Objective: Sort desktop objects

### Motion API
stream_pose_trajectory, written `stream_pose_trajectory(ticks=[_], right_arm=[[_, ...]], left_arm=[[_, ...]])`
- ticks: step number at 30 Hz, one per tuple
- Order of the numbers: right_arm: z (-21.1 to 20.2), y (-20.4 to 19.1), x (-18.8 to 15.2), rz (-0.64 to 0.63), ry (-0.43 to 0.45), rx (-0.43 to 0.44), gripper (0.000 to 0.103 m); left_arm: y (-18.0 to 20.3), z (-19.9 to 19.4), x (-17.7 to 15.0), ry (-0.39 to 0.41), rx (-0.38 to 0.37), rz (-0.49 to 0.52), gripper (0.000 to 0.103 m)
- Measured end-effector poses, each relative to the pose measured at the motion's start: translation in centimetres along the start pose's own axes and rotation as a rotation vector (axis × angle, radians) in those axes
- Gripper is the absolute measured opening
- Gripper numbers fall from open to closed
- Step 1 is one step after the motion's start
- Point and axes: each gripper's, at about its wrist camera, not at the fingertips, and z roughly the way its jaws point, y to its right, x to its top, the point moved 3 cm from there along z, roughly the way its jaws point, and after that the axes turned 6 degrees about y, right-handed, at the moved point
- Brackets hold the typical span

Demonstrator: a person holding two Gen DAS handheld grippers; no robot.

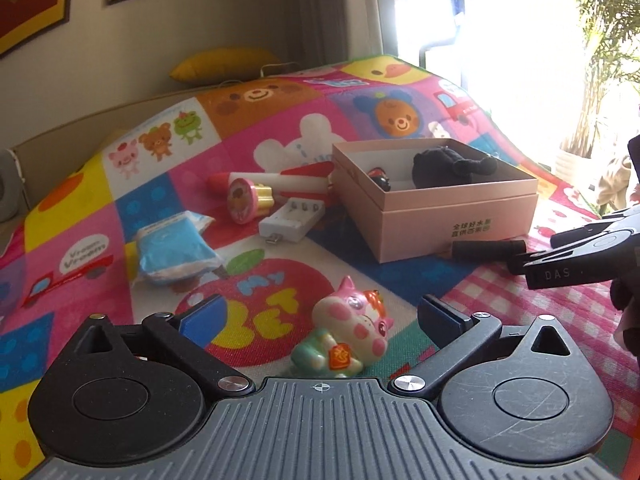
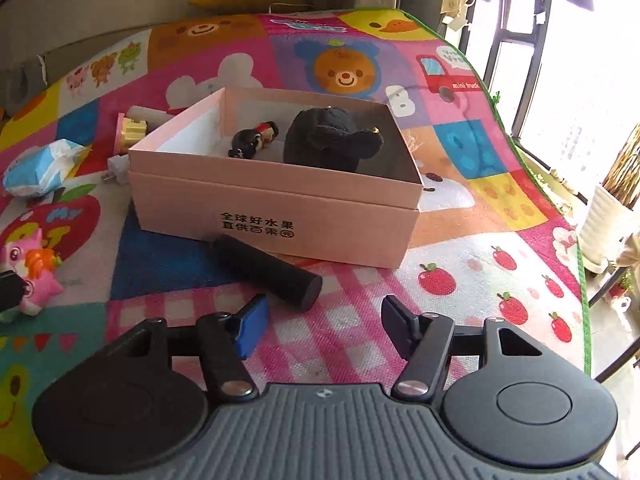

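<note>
The left gripper is seen fully spread, empty, with the pig figurine lying between its fingers, untouched. The right gripper, half open and empty, is nearer the black cylinder, whose long axis runs diagonally before the pink box.

Rocket toy half hidden behind pink box; window blown out (glare).

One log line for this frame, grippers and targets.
left gripper: open, pig figurine between fingers | right gripper: open, near black cylinder | pink box: two items
</note>
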Motion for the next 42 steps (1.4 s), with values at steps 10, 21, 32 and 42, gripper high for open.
stream_pose_trajectory(ticks=[10, 21, 32, 42], right_arm=[[-0.9, 0.6, 0.7, 0.063, 0.041, 0.058, 0.098], [4.1, -3.5, 2.3, 0.089, -0.054, 0.043, 0.093], [-1.5, -3.2, -0.3, 0.027, -0.045, 0.144, 0.075], [-6.1, -0.7, -3.9, 0.065, 0.008, 0.135, 0.075]], left_arm=[[-1.1, 1.8, -1.0, -0.09, -0.09, -0.092, 0.103], [-1.2, 2.3, -1.3, -0.119, -0.091, -0.113, 0.103], [-1.4, 2.7, -1.4, -0.145, -0.103, -0.135, 0.103], [0.7, 3.6, -0.7, -0.151, -0.159, -0.089, 0.103]])
